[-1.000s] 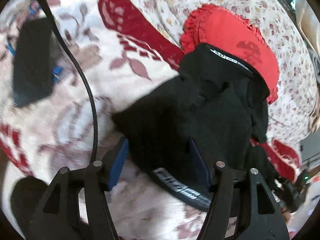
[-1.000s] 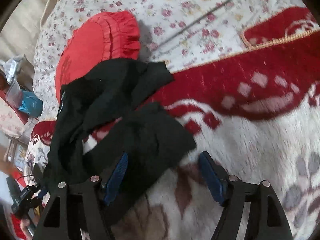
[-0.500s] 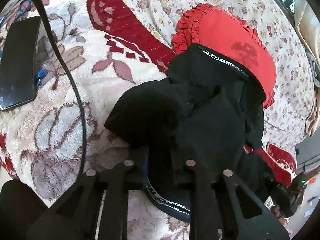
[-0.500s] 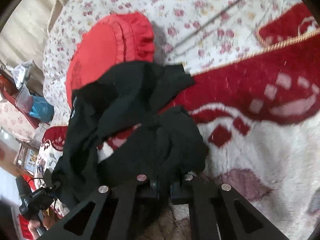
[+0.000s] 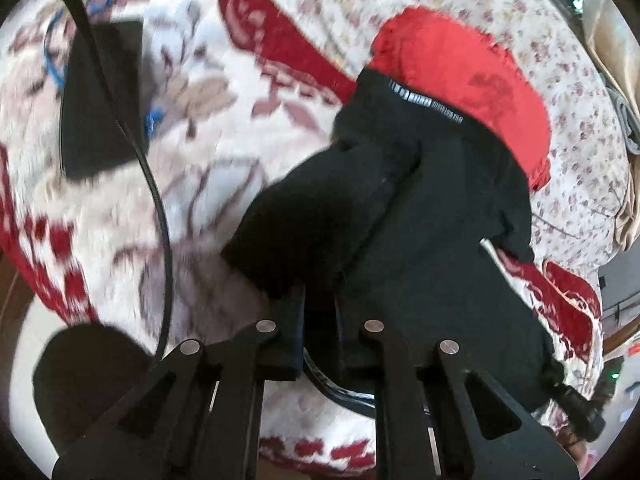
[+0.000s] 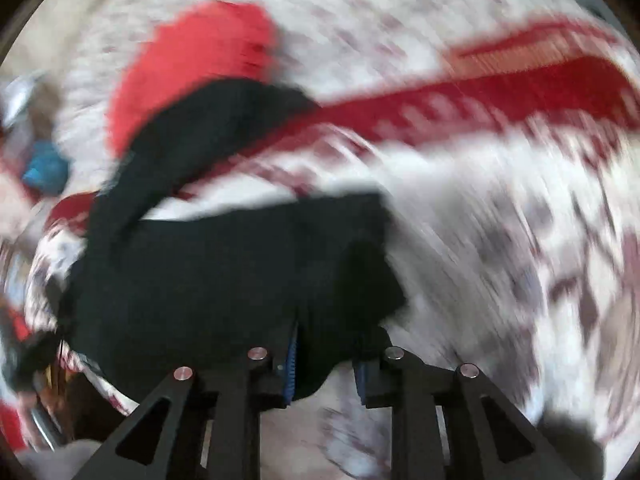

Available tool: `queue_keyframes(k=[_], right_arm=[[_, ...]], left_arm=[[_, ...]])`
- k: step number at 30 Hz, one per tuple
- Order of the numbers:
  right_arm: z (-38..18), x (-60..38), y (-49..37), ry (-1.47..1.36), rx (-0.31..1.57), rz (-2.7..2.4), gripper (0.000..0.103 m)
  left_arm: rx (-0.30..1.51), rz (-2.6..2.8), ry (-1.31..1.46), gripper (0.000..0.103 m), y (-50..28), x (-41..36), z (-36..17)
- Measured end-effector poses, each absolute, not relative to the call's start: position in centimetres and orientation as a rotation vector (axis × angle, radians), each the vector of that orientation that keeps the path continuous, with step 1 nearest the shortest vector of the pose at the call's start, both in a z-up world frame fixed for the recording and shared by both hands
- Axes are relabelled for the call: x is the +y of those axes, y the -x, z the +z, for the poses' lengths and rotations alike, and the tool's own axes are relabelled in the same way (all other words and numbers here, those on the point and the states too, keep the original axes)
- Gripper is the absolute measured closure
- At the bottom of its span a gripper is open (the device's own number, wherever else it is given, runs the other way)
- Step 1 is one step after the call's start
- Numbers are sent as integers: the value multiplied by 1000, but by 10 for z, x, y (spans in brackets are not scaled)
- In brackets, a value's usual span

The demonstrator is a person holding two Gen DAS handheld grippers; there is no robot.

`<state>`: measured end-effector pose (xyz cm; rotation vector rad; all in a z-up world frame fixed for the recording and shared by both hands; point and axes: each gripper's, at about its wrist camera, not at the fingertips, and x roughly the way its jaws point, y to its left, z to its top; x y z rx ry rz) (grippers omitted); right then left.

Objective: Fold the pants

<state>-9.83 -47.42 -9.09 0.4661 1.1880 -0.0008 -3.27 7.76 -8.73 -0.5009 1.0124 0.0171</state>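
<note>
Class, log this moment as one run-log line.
left gripper: shut on pants | right gripper: shut on pants | pants: partly on red cushion

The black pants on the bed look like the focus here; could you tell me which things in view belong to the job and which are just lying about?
Job: black pants, left gripper, right gripper.
Lying about: red cushion, black cable, dark flat object, patterned blanket.

A home bedroom, a bed spread with a plush white blanket patterned in red bands and brown leaves [image 5: 224,152], a cream sheet printed with small pink flowers [image 5: 568,92] beyond it, a round red cushion with a ruffled edge [image 5: 472,76] lying on the bed
</note>
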Motion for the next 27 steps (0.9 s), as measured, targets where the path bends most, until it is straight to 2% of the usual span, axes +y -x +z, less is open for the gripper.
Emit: queue_keyframes(k=[4, 7, 12, 19, 21, 24, 27], right_arm=[[-74, -493, 108, -492, 1134, -37, 76], [-47, -491, 110, -375, 1065, -121, 73], [-24, -481, 94, -359, 1001, 15, 73], [-59, -408, 72, -350, 1076, 230, 73], [-75, -395, 68, -339, 1114, 258, 73], [-100, -381, 59, -311, 1198, 271, 73], [-86, -376, 48, -295, 1170, 290, 72]], left_arm=[[977, 50, 468, 75, 43, 83, -71], [927, 92, 436, 74, 53, 92, -50], [889, 89, 388, 74, 58, 95, -31], [926, 27, 339, 74, 44, 62, -44], [952, 20, 314, 69, 34, 51, -55], [989, 33, 266, 68, 17, 40, -73], [1026, 28, 261, 68, 5, 39, -79]])
